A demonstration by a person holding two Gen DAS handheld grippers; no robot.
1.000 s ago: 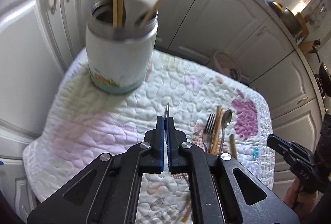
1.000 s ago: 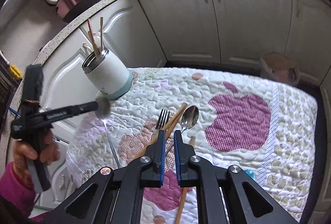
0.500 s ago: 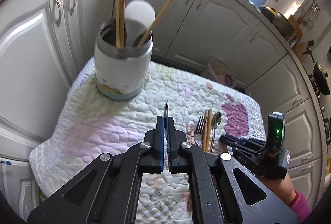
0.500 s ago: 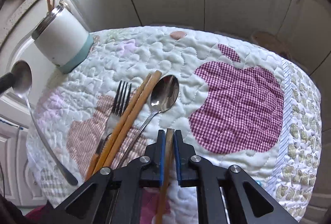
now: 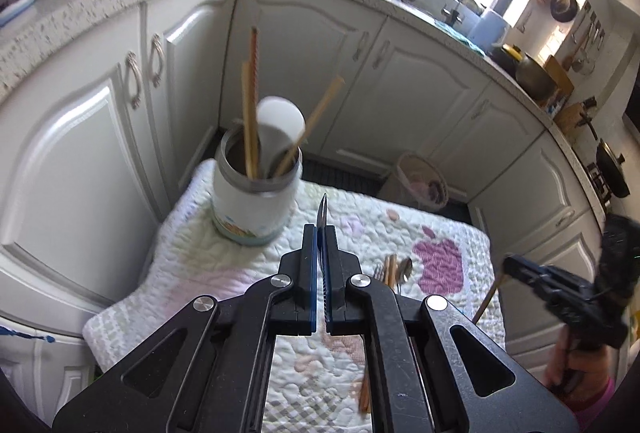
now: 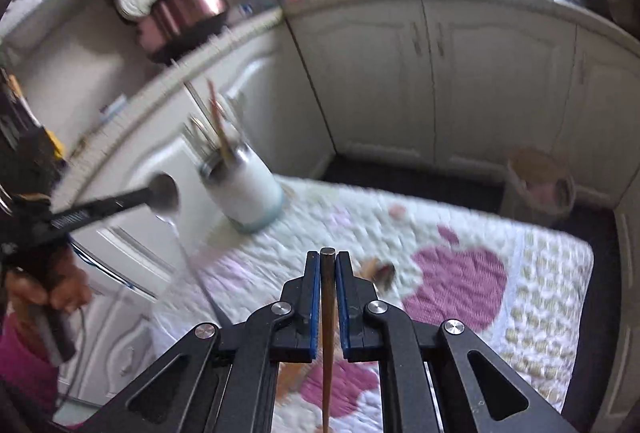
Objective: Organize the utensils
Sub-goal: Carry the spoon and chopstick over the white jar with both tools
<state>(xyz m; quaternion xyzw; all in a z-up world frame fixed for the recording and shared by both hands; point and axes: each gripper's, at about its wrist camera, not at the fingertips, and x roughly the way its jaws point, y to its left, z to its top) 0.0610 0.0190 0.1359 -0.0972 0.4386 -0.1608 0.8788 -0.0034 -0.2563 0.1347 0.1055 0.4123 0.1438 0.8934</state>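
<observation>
The left gripper (image 5: pixel 321 237) is clamped on a metal spoon (image 6: pixel 166 193), seen edge-on between its pads, with the bowl pointing ahead toward the white jar (image 5: pixel 256 201) at about 11 o'clock, probably so the spoon can drop in among the chopsticks (image 5: pixel 250 105) and white spoon (image 5: pixel 280 119) already standing there. The right gripper (image 6: pixel 328 265) is pinched shut on a single wooden chopstick (image 6: pixel 327 333), held lengthwise along the jaws (a grip that should let it be tipped upright over the jar). On the quilted mat (image 5: pixel 224 257), at 3 o'clock from the left gripper, a fork, chopsticks and another spoon (image 5: pixel 405 269) wait their turn
</observation>
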